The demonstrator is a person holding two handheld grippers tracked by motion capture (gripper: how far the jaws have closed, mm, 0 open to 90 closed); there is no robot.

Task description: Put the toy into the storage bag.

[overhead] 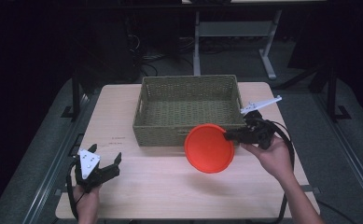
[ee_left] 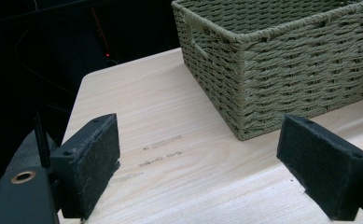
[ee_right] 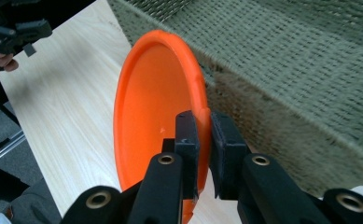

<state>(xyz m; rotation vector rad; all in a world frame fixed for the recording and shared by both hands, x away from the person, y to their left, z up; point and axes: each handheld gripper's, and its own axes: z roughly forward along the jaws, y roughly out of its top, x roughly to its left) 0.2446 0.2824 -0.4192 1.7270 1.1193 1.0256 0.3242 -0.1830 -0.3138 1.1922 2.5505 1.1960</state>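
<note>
1. Right hand-held gripper (overhead: 229, 136), right of centre in the high view: jaws clamped on the rim of an orange plate (overhead: 209, 148). In the right gripper view the two black pads pinch the plate's (ee_right: 146, 112) near edge at lower centre of the frame, one pad on each face of the rim.
2. Plate is held tilted, nearly on edge, its hollow face toward the left of the right gripper view. In the high view it sits at centre frame, overlapping the front right corner of the basket; whether it touches the basket wall cannot be told.
3. Right hand (overhead: 275, 156) grips the tool body, forearm entering from the lower right of the high view.
4. Left hand-held gripper (overhead: 105, 162), lower left of the high view: jaws spread wide apart, nothing between them. The left gripper view shows bare table (ee_left: 170, 154) between the two pads.
5. Left hand (overhead: 87, 196) holds it near the table's front left edge, well apart from the plate.
6. Woven green basket (overhead: 188, 109), upper centre of the high view, stands on the light wood table (overhead: 146, 186); interior appears empty. Its near corner (ee_left: 282, 70) fills the upper right of the left gripper view.
</note>
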